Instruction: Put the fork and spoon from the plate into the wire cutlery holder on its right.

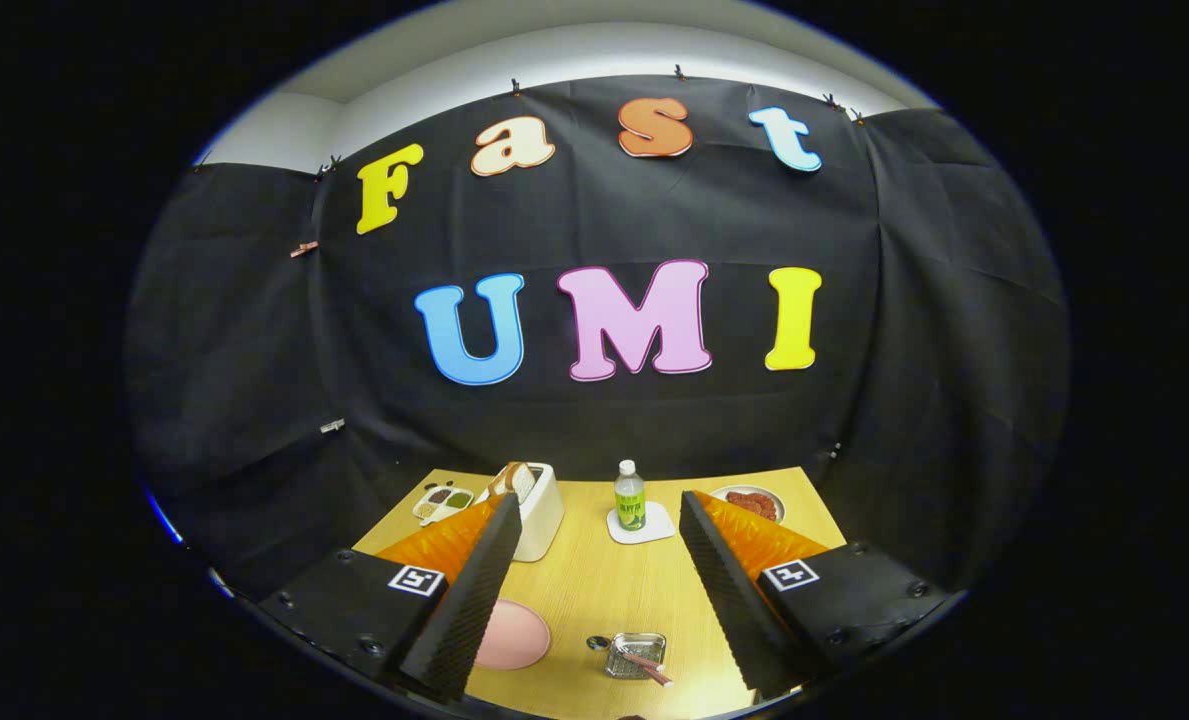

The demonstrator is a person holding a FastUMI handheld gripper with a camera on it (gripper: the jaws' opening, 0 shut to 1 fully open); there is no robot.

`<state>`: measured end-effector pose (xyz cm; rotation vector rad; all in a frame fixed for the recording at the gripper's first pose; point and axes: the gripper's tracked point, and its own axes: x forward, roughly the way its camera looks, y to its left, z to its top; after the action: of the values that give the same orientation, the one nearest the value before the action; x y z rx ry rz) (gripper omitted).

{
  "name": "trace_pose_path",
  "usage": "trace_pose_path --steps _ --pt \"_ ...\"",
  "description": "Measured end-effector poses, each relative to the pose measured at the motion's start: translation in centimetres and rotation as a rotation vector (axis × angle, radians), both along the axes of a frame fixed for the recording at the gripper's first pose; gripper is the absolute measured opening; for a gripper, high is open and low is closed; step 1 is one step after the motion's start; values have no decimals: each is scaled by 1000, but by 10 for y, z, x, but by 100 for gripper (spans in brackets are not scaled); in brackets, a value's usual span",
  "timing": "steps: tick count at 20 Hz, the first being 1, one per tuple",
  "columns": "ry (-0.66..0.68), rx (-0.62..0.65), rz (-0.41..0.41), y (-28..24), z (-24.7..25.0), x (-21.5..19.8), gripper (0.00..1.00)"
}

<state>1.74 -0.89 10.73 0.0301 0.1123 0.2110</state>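
Black cloth hangs behind a wooden table (594,590). High above it, the gripper (601,570) holds its fingers wide apart on nothing. Between them lie a pink plate (514,636) and, to its right, the shiny wire cutlery holder (636,655) with a pink-handled utensil (646,666).

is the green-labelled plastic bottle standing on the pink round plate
No, the green-labelled plastic bottle stands on a white square coaster, beyond the open gripper; the pink round plate lies nearer.

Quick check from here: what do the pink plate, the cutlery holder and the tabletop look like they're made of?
Pink plate: matte, likely plastic or melamine, no glare. Cutlery holder: shiny silver metal, glinting; its wires are too small to make out. Table: light wood grain, perhaps laminate. The hand-held gripper is open, high above them.
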Motion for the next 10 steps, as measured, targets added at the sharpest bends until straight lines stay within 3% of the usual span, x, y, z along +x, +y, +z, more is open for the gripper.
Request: trace_pose_path --steps 6,10 --pt "-47 18 -49 4 2 -3 99" --pt "-37 11 -37 19 -5 -3 99"
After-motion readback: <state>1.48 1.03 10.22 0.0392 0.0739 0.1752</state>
